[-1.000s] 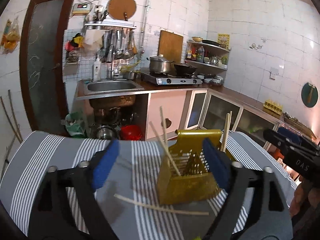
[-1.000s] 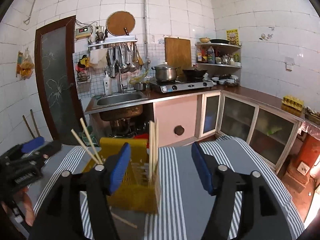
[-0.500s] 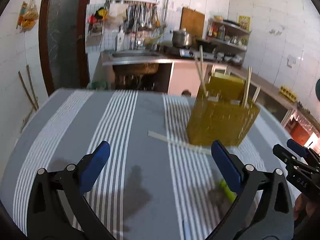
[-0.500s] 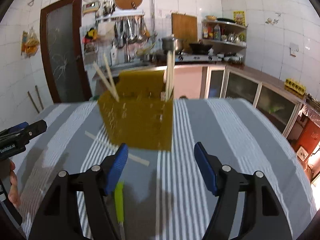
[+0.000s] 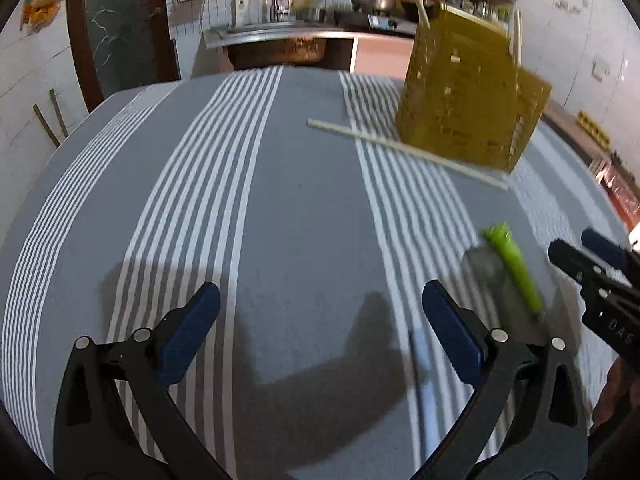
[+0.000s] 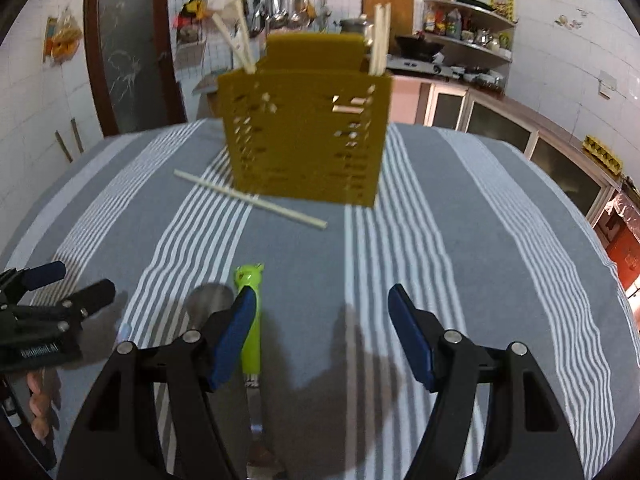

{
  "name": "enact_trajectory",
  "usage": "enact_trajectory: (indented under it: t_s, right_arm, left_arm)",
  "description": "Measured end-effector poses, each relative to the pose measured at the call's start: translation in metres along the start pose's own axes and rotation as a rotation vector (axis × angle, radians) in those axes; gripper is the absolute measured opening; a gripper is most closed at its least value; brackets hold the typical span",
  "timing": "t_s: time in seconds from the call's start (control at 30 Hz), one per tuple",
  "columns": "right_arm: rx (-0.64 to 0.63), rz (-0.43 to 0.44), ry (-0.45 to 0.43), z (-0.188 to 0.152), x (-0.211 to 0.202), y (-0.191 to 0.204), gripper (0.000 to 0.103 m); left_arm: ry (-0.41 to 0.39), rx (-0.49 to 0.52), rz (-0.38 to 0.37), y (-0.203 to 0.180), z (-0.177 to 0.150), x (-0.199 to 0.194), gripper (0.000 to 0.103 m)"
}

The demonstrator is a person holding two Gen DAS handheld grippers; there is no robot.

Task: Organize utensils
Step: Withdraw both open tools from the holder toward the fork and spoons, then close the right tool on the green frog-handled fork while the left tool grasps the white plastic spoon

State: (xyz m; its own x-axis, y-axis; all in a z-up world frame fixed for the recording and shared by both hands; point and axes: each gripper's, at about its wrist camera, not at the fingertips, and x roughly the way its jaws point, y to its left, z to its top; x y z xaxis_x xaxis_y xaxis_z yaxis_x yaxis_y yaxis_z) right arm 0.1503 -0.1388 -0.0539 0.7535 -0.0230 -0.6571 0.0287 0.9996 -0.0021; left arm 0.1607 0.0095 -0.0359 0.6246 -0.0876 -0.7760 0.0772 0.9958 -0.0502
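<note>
A yellow slotted utensil holder [image 6: 306, 136] stands on the striped cloth with several chopsticks upright in it; it also shows in the left wrist view [image 5: 468, 92]. One loose chopstick [image 6: 248, 199] lies flat in front of it, also in the left wrist view [image 5: 404, 152]. A green-handled utensil [image 6: 250, 320] lies beside a metal spoon [image 6: 210, 300], just under my right gripper's left finger. My right gripper [image 6: 322, 326] is open and empty above the cloth. My left gripper [image 5: 320, 328] is open and empty, left of the green-handled utensil [image 5: 514, 266].
The table is covered by a grey cloth with white stripes [image 5: 248, 200]. A blue-handled utensil [image 5: 420, 376] lies near my left gripper's right finger. Behind are a sink counter [image 5: 280, 34], a dark door [image 6: 128, 52] and cabinets [image 6: 520, 136].
Both grippers have pulled back and tilted down from the holder towards the table's near side. The green-handled utensil and spoon have come into view.
</note>
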Motion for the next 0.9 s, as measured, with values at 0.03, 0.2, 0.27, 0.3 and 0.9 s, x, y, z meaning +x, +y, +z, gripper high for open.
enact_trajectory:
  t_s: [0.03, 0.2, 0.27, 0.3, 0.9]
  right_arm:
    - [-0.014, 0.005, 0.011, -0.001, 0.002, 0.003, 0.068]
    - [-0.054, 0.013, 0.057, -0.005, 0.011, 0.013, 0.067]
    - [-0.058, 0.022, 0.083, -0.006, 0.017, 0.016, 0.066]
    - [-0.059, 0.024, 0.089, -0.007, 0.019, 0.017, 0.063]
    - [0.006, 0.035, 0.154, -0.004, 0.028, -0.006, 0.016]
  left_arm:
    - [0.008, 0.000, 0.001, 0.000, -0.001, 0.000, 0.098]
    - [0.030, -0.046, -0.018, 0.007, -0.010, -0.003, 0.098]
    - [0.029, -0.053, -0.017, 0.009, -0.011, -0.004, 0.098]
    - [0.033, -0.052, -0.017, 0.009, -0.011, -0.003, 0.098]
    - [0.051, 0.003, -0.057, -0.022, -0.026, -0.011, 0.097]
